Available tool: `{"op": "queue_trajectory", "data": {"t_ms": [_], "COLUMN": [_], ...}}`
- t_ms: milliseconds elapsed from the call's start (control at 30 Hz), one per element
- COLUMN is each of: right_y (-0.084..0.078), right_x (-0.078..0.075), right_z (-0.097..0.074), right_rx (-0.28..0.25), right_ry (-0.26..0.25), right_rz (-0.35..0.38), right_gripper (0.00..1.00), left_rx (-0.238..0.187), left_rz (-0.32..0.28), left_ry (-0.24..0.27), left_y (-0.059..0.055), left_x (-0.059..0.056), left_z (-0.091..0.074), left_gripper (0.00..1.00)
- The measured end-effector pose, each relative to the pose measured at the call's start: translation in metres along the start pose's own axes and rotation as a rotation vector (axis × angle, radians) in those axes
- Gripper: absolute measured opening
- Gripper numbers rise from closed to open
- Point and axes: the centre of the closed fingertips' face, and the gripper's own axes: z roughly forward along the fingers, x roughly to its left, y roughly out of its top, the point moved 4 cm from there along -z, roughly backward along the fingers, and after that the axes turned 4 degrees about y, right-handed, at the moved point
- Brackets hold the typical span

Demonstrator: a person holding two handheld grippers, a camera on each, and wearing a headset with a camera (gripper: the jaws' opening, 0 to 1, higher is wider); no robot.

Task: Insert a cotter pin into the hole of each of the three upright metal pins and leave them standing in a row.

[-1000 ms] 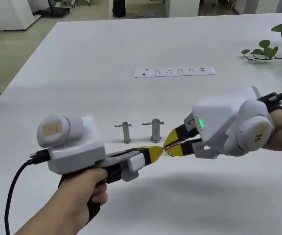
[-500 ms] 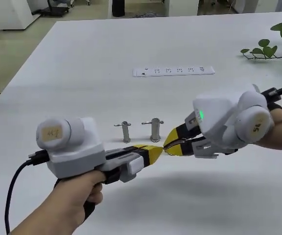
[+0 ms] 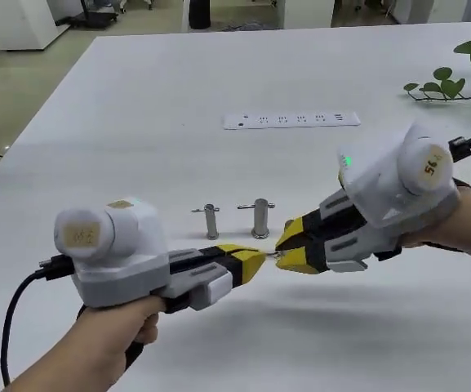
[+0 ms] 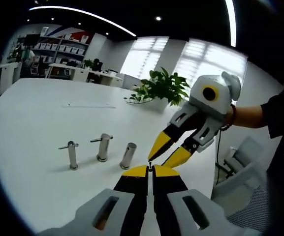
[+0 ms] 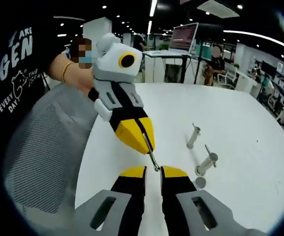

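Two upright metal pins (image 3: 211,221) (image 3: 259,218) stand in a row, each with a cotter pin through its top. A third, bare metal pin (image 4: 128,155) stands beside them; it is the right-hand one in the left gripper view. My left gripper (image 3: 259,258) is shut on a thin cotter pin (image 5: 151,152) that sticks out of its tips. My right gripper (image 3: 285,248) faces it tip to tip, open. The free end of the cotter pin lies between the right jaws, just in front of the row.
A white power strip (image 3: 291,120) lies farther back on the white table (image 3: 137,122). A green plant (image 3: 459,73) sits at the far right edge. A cable (image 3: 19,318) trails from the left gripper.
My right gripper has rolled and tilted, its body now higher, while its tips stay at the left gripper's tips. The left gripper has shifted slightly. The pins have not moved.
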Motion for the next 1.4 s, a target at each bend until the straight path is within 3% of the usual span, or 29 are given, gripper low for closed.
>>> {"op": "queue_trajectory", "data": {"t_ms": [100, 267, 433, 533, 667, 1100, 1267, 1400], "right_y": [-0.002, -0.002, -0.006, -0.006, -0.007, -0.006, -0.006, -0.006], "right_x": [0.000, 0.009, 0.014, 0.020, 0.021, 0.026, 0.028, 0.030], "right_z": [-0.002, -0.004, -0.004, -0.004, -0.003, -0.003, -0.003, -0.002], "right_rx": [-0.048, -0.116, -0.125, -0.155, -0.175, -0.156, -0.124, -0.070], "right_ry": [0.023, 0.098, 0.117, 0.158, 0.169, 0.185, 0.192, 0.187], "right_rz": [0.102, 0.186, 0.214, 0.255, 0.274, 0.235, 0.188, 0.119], "right_gripper": [0.07, 0.09, 0.09, 0.09, 0.06, 0.00, 0.00, 0.00], "left_rx": [-0.010, -0.011, -0.014, -0.012, -0.022, -0.028, -0.017, -0.006], "left_rz": [0.055, 0.129, 0.139, 0.149, 0.145, 0.102, 0.096, 0.100], "left_ry": [-0.030, -0.089, -0.137, -0.163, -0.188, -0.219, -0.229, -0.233], "left_y": [0.001, 0.000, -0.001, -0.003, -0.003, -0.002, -0.004, -0.007], "left_x": [-0.005, -0.010, -0.016, -0.019, -0.022, -0.024, -0.026, -0.026], "left_z": [-0.003, -0.003, -0.004, -0.004, -0.004, -0.006, -0.006, -0.006], "left_gripper": [0.00, 0.00, 0.00, 0.00, 0.00, 0.00, 0.00, 0.00]}}
